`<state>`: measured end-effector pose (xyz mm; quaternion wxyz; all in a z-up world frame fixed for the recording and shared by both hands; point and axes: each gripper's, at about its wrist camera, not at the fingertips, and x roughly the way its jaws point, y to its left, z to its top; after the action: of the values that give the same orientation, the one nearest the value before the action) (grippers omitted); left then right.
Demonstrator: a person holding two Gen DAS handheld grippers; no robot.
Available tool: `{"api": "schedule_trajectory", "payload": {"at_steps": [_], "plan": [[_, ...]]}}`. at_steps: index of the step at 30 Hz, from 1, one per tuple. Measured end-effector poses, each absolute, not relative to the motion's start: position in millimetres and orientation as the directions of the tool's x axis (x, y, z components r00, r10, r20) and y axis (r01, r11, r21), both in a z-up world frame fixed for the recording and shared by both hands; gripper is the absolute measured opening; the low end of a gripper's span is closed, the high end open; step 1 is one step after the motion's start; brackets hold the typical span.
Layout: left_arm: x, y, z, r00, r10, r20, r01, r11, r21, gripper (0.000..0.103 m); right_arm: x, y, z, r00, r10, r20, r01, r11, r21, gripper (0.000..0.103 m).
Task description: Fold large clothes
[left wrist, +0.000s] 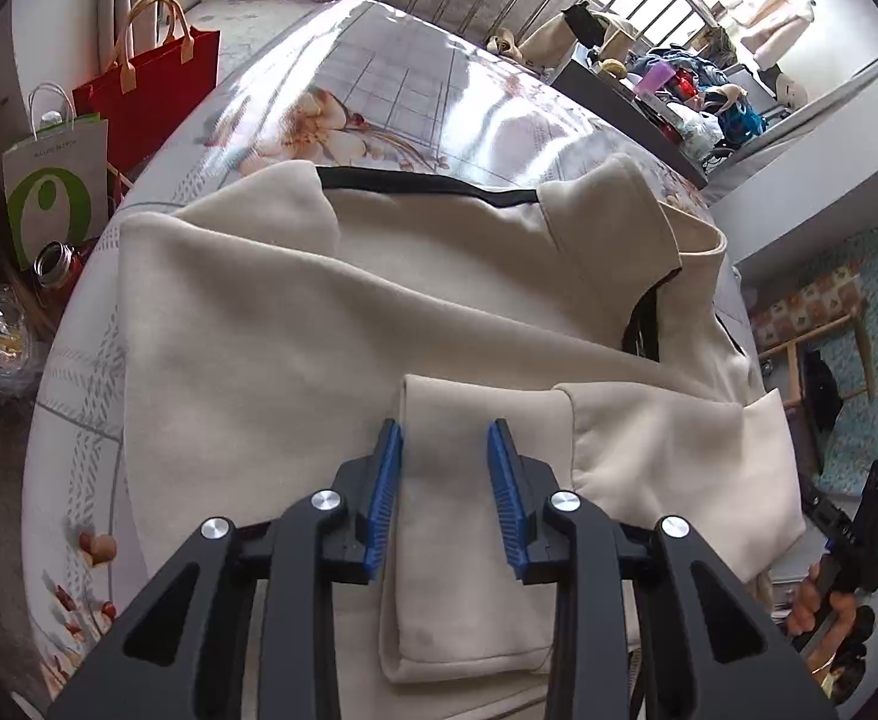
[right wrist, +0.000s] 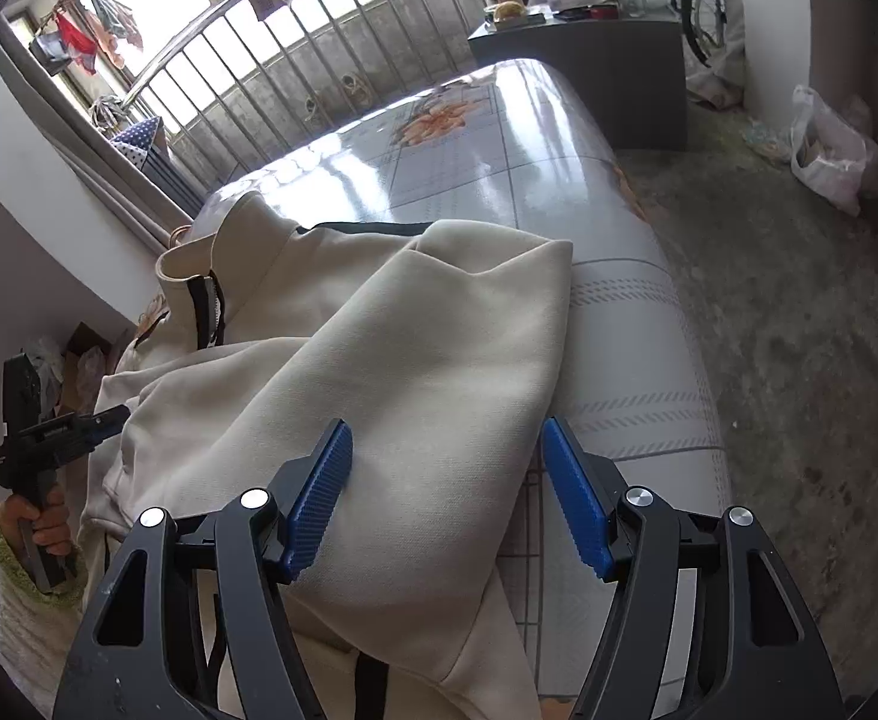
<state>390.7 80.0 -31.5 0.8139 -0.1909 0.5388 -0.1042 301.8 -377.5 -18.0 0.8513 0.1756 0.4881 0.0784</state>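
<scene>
Sleeves folded onto cream fleece zip jacket (left wrist: 379, 300). My left gripper (left wrist: 445, 450) and right gripper (right wrist: 448, 438) spread, pinching nothing. Next: grip near hem, fold toward far side.

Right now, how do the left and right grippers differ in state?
The left gripper has a narrower gap and straddles a folded sleeve. The right gripper stands wider, over the cream jacket's folded edge, one finger above the tablecloth. Both are open, gripping nothing, with blue pads.
</scene>
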Motion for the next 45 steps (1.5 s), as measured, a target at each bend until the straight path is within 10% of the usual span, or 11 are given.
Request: {"api": "schedule_trajectory", "payload": {"at_steps": [4, 6, 14, 24, 27, 29, 37, 45], "plan": [[388.9, 81.3, -31.5, 0.423, -0.387, -0.819, -0.040, 0.895, -0.444, 0.030, 295.1, -376.6, -15.2, 0.515, 0.318, -0.796, 0.041, 0.919, 0.393, 0.063], [385.9, 76.1, -31.4, 0.434, -0.353, -0.829, -0.008, 0.918, -0.396, 0.006, 292.1, -375.3, -13.4, 0.519, 0.317, -0.794, 0.044, 0.917, 0.395, 0.063], [336.7, 77.0, 70.3, 0.733, -0.284, -0.618, 0.129, 0.950, -0.285, 0.006, 281.6, -386.7, 6.3, 0.562, 0.228, -0.796, 0.060, 0.948, 0.313, 0.063], [350.2, 110.2, 1.1, 0.621, -0.227, -0.750, 0.004, 0.958, -0.286, 0.006, 338.2, -397.9, -26.0, 0.506, 0.221, -0.834, 0.145, 0.931, 0.335, 0.054], [349.0, 108.9, 4.3, 0.633, -0.272, -0.724, 0.040, 0.946, -0.321, 0.006, 359.6, -394.6, -39.8, 0.460, 0.233, -0.857, 0.152, 0.930, 0.335, 0.003], [345.9, 109.7, 15.6, 0.659, -0.312, -0.684, 0.082, 0.934, -0.347, 0.006, 359.5, -397.5, -32.1, 0.500, 0.233, -0.834, 0.154, 0.924, 0.350, 0.003], [369.1, 105.6, -18.6, 0.562, -0.250, -0.788, 0.027, 0.958, -0.285, 0.006, 349.5, -393.9, -36.9, 0.493, 0.013, -0.870, 0.185, 0.975, 0.119, 0.005], [373.5, 108.4, -17.9, 0.562, -0.245, -0.790, 0.015, 0.958, -0.287, 0.007, 248.1, -322.8, 14.5, 0.553, 0.144, -0.820, -0.278, 0.960, -0.018, 0.056]]}}
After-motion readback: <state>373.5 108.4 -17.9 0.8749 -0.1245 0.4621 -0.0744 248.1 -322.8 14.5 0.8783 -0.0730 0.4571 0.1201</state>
